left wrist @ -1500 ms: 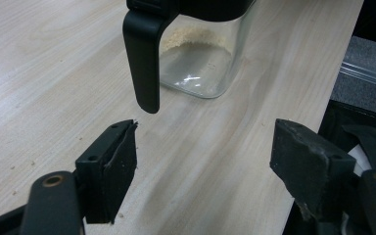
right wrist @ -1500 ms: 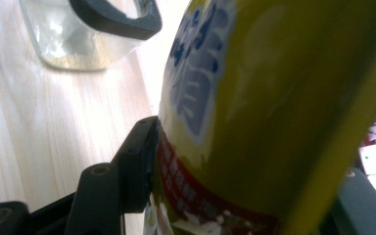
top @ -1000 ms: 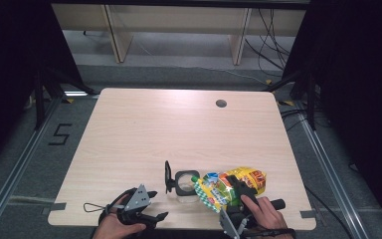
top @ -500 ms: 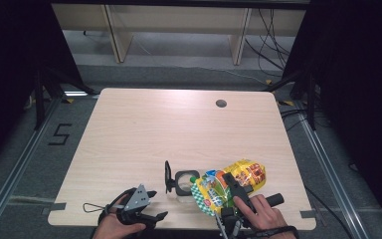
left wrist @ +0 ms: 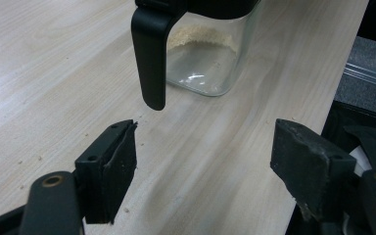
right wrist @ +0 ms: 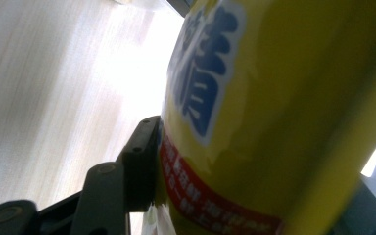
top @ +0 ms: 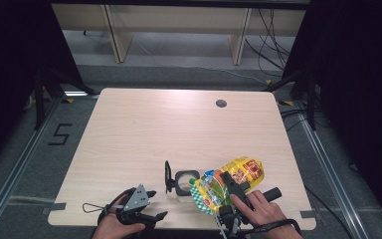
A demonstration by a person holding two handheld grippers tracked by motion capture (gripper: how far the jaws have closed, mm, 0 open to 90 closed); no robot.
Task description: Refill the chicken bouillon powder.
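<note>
**Yellow snack bag pinched over a glass jar**

Yellow plastic dominates the right gripper view: a snack bag (right wrist: 274,122) with blue lettering and a red band presses against the black pad at lower centre of that frame, so the right gripper (top: 227,195) is pinching the bag. Its jaws have just been closing a little, with the bag between them. From the high view the bag (top: 229,181) lies tilted in the lower right part of the frame, its green-patterned end low and left, touching or just over the mouth of a glass jar (top: 184,181) with a black lid and handle. The person's right hand (top: 258,211) grips the tool at the bottom edge.

Lower left in the high view, the left gripper (top: 146,211) rests near the table's (top: 179,129) front edge, held by the left hand (top: 117,226). In the left gripper view its jaws stand spread wide with nothing between them; the jar (left wrist: 200,54) sits ahead at top centre, some pale crumbs inside, its black handle hanging down toward the left jaw.
</note>
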